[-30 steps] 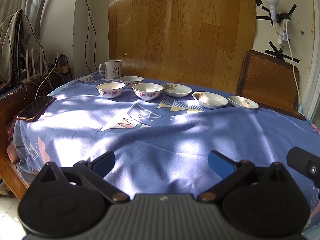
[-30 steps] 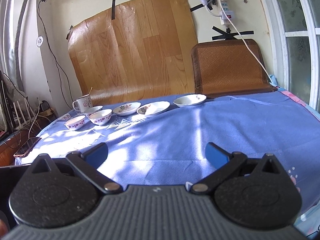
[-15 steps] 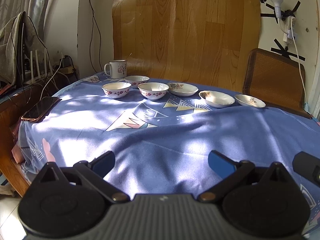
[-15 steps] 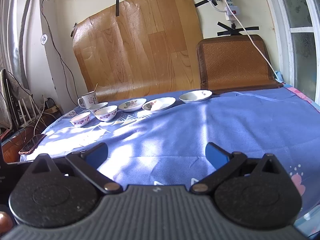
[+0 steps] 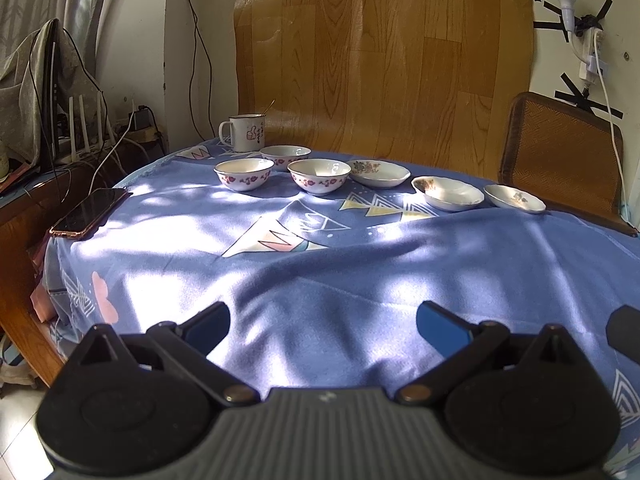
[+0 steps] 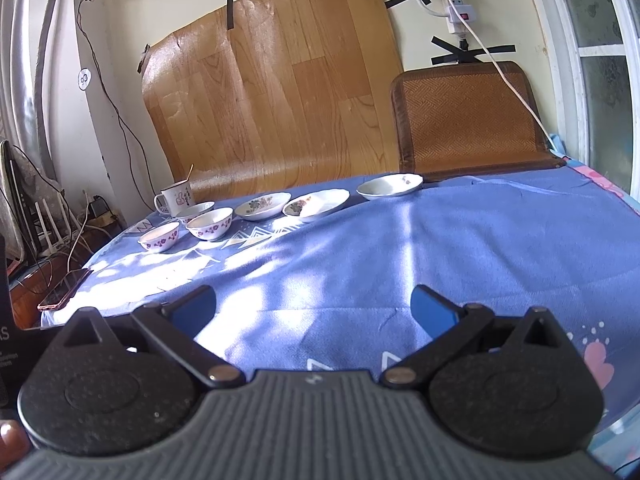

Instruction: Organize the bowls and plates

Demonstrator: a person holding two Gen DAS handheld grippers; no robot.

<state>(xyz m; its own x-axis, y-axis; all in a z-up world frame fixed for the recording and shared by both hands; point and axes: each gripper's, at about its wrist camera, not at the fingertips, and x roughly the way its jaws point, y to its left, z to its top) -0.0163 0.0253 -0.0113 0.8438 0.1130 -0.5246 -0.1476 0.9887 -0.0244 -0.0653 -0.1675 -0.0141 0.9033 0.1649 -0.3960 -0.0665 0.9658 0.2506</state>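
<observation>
Both the left gripper (image 5: 322, 322) and the right gripper (image 6: 314, 306) hover over the near table edge with jaws spread wide and empty, ready for a first pick. The three bowls (image 5: 319, 175) and three plates (image 5: 448, 194) sit in a loose row at the far side, well apart from either gripper, unstacked.

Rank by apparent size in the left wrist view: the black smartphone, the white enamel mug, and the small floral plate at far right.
1. Black smartphone, largest, though nearest the camera.
2. Small floral plate at far right.
3. White enamel mug; close to the plate in apparent size and farther away, so this order is unsure.
</observation>
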